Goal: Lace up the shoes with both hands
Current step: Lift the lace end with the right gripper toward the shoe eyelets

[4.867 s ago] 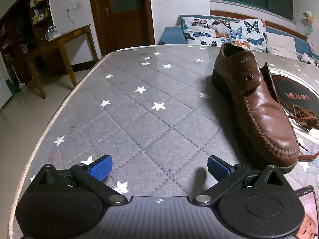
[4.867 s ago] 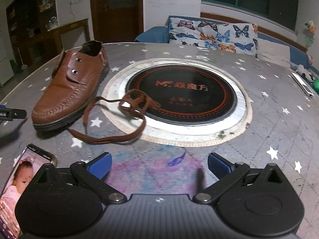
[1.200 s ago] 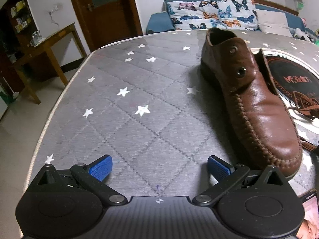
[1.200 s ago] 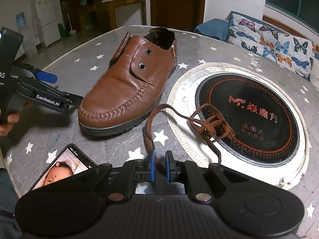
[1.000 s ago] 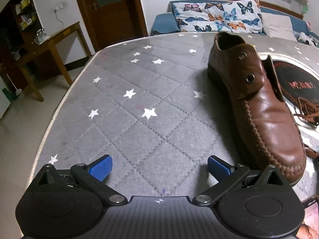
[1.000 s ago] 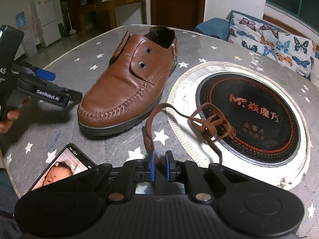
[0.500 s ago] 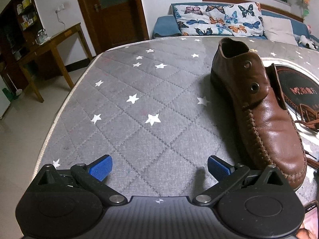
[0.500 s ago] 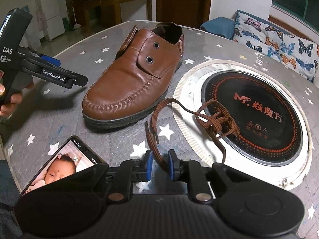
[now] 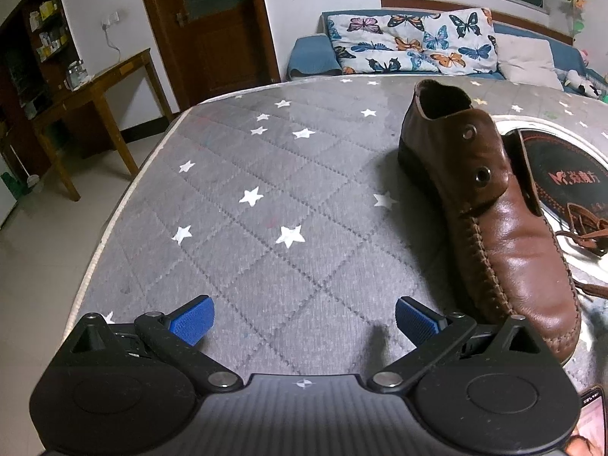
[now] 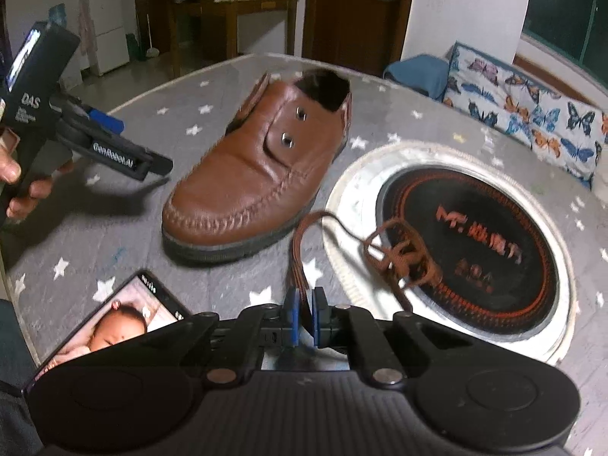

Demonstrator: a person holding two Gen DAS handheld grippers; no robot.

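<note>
One brown leather shoe point(image 10: 262, 174) lies unlaced on the grey quilted, star-printed table cover point(image 9: 266, 205), its toe towards the cameras; the hide is smooth and glossy, with a raised whip-stitched seam round the toe and two metal eyelets on the visible flap. Just beside it, a flat brown shoelace point(image 10: 395, 250) runs from a loose tangle on the round black glass cooktop point(image 10: 490, 250) set in a pale ring, forward into the right gripper point(image 10: 304, 317), whose blue pads are pinched tight on a doubled stretch of the lace. The lace's far end is lost in the tangle. The left gripper point(image 9: 302, 317) hovers over bare cover just beside the shoe's toe, its blue-padded fingers point(image 9: 192, 319) spread wide with nothing between them; in the right wrist view a hand point(image 10: 15, 186) grips its black handle at the frame edge. A smartphone point(image 10: 121, 323) with a lit screen lies near the shoe's toe, partly hidden behind the right gripper's body. A butterfly-print cushion point(image 9: 410, 45) sits on the sofa beyond the table.
</note>
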